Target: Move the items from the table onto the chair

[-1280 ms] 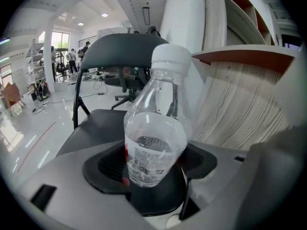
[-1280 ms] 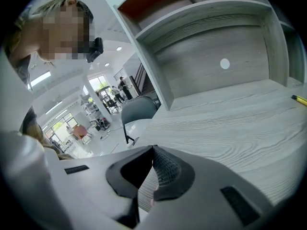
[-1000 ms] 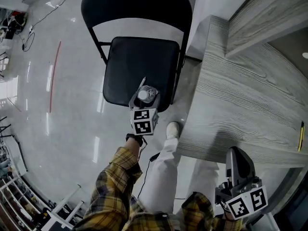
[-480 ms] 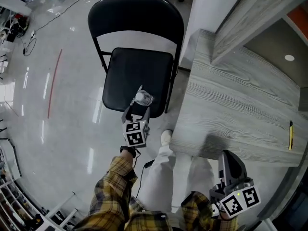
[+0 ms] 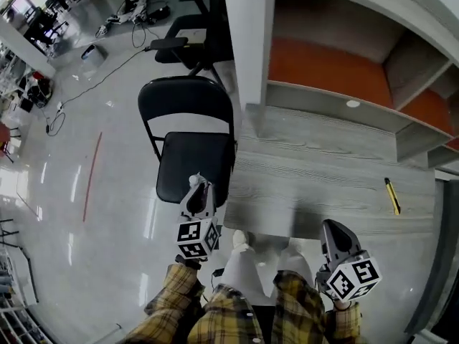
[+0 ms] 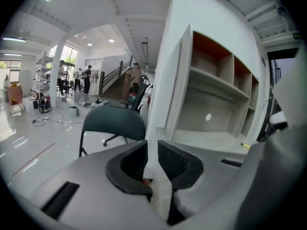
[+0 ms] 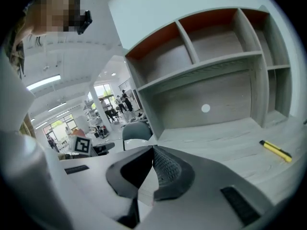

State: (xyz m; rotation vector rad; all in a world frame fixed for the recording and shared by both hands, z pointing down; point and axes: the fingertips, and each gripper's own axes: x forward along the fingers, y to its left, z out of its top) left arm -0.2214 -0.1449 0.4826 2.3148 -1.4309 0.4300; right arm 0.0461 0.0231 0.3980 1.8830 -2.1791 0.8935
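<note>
a slim yellow tool (image 5: pixel 391 196) lies flat on the grey desk (image 5: pixel 315 185), far to the right and well apart from both grippers. the left gripper (image 5: pixel 198 187), over the front edge of the black folding chair (image 5: pixel 188 165), is closing its jaws on nothing. the right gripper (image 5: pixel 332 229), below the desk's near edge, is pressed together and empty. likely risk: the thin, flat tool skids away when pinched, or slips during the carry. the desk's corner and a white upright (image 5: pixel 247 41) stand between tool and chair; shelves (image 5: pixel 337 56) sit above the desk.
</note>
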